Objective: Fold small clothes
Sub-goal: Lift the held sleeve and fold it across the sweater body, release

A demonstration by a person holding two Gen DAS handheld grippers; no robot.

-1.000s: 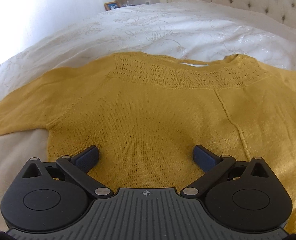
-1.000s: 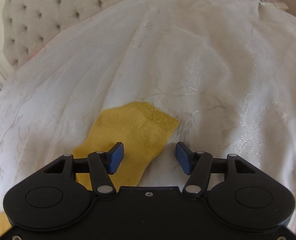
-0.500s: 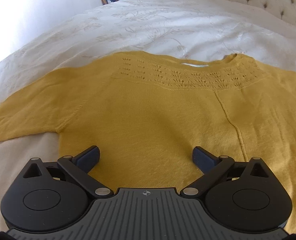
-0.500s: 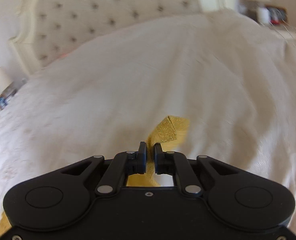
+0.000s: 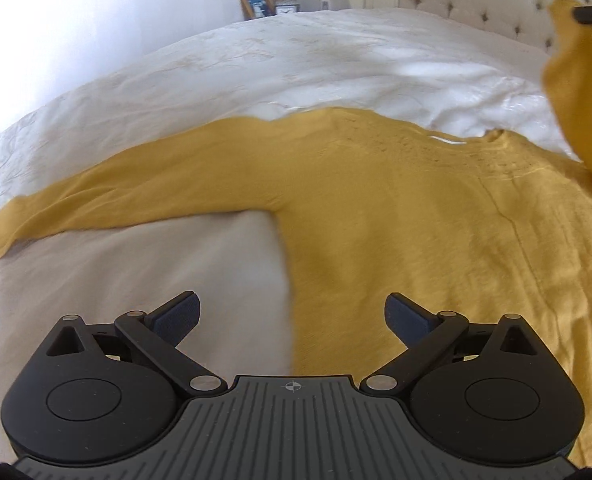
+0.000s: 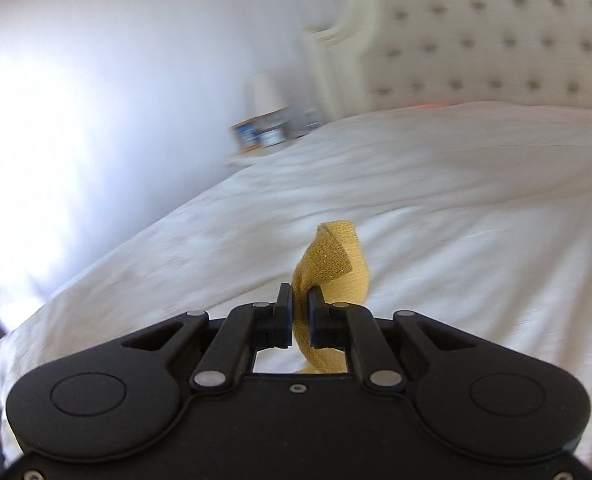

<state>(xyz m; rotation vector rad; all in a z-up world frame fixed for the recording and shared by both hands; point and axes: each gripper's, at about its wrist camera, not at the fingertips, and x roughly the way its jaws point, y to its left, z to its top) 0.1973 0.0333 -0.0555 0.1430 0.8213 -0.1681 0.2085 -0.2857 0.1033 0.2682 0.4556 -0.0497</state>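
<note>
**Right sleeve raised for the fold**

The left gripper [image 5: 292, 316] hovered wide open and empty over the yellow sweater [image 5: 396, 232], spread flat on the bed [image 5: 256, 68]; the right gripper [image 6: 300, 318] pinched the sleeve cuff [image 6: 330, 258], lifted clear, apparently to fold it inward.

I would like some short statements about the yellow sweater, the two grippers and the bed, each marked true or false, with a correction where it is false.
1. The right gripper is shut on a sleeve cuff of the yellow sweater. True.
2. The left gripper also grips the sweater. False: its jaws stand wide open and hold nothing.
3. The other sleeve lies flat on the white bedspread. True.
4. The sweater is folded in half. False: its body lies spread out flat.
5. The headboard is plain dark wood. False: it is pale and button-tufted.
</note>
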